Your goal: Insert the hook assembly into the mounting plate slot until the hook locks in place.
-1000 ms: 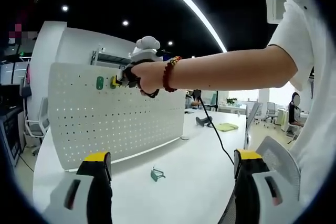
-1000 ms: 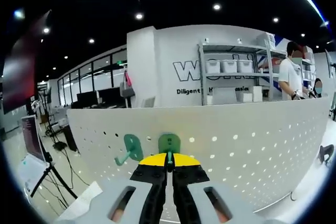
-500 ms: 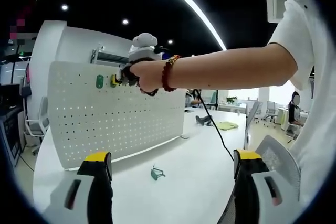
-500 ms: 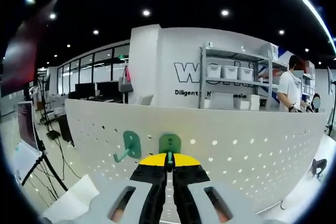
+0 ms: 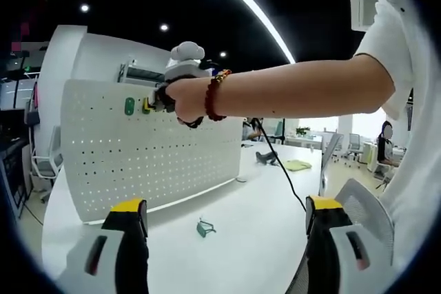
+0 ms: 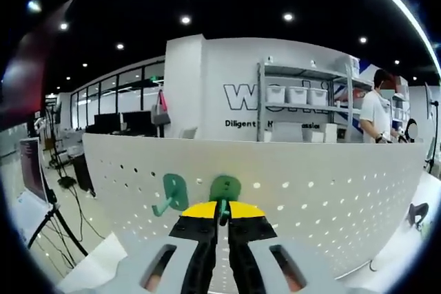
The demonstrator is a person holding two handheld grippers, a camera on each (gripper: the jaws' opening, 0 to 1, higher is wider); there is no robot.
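Note:
A white pegboard plate (image 5: 151,163) stands upright on the white table (image 5: 234,239). One green hook (image 6: 172,194) hangs on its upper left part. My right gripper (image 6: 220,213) is shut on a second green hook (image 6: 225,188), whose round base is pressed against the pegboard (image 6: 331,191) right of the first. In the left gripper view a hand holds that right gripper (image 5: 148,106) at the board's top, beside the mounted hook (image 5: 129,107). A third green hook (image 5: 204,228) lies on the table. My left gripper (image 5: 224,239) is open over the table, jaws wide apart.
A black cable (image 5: 279,170) runs from the held gripper across the table. A mesh chair back (image 5: 368,215) sits at the right. Behind the board are shelves with bins (image 6: 303,98), and a person (image 6: 380,111) stands at the far right.
The right gripper has shifted slightly left along the board with the hook still pressed to it, and the hook's base now looks a little tilted. The left gripper has held still.

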